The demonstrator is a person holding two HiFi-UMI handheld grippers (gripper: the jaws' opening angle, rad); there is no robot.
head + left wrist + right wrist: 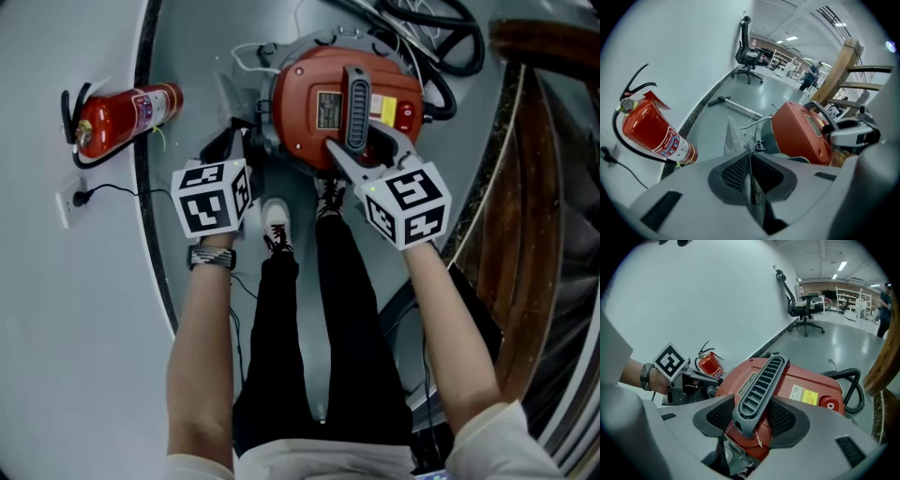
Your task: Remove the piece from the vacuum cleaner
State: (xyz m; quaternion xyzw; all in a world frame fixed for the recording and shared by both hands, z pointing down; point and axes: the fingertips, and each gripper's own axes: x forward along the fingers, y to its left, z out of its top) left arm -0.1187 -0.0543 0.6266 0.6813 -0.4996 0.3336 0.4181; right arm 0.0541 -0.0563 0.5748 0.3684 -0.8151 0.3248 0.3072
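Observation:
The red vacuum cleaner [319, 112] lies on the grey floor in front of my feet, with its ribbed grey handle [356, 94] on top. My right gripper [361, 152] reaches onto it. In the right gripper view the handle [759, 387] sits between the pads, which press on both of its sides. My left gripper [239, 139] is at the vacuum's left side. In the left gripper view its jaws [750, 164] stand nearly together on a thin clear plastic piece [733, 136] that rises beyond them, beside the vacuum's body [801, 136].
A red fire extinguisher [122, 117] lies by the wall at the left, near a wall socket with a cable [75, 199]. A black hose [455, 47] coils behind the vacuum. Wooden railings [539, 187] stand at the right. A metal tube [736, 105] lies on the floor, and an office chair [749, 47] stands further off.

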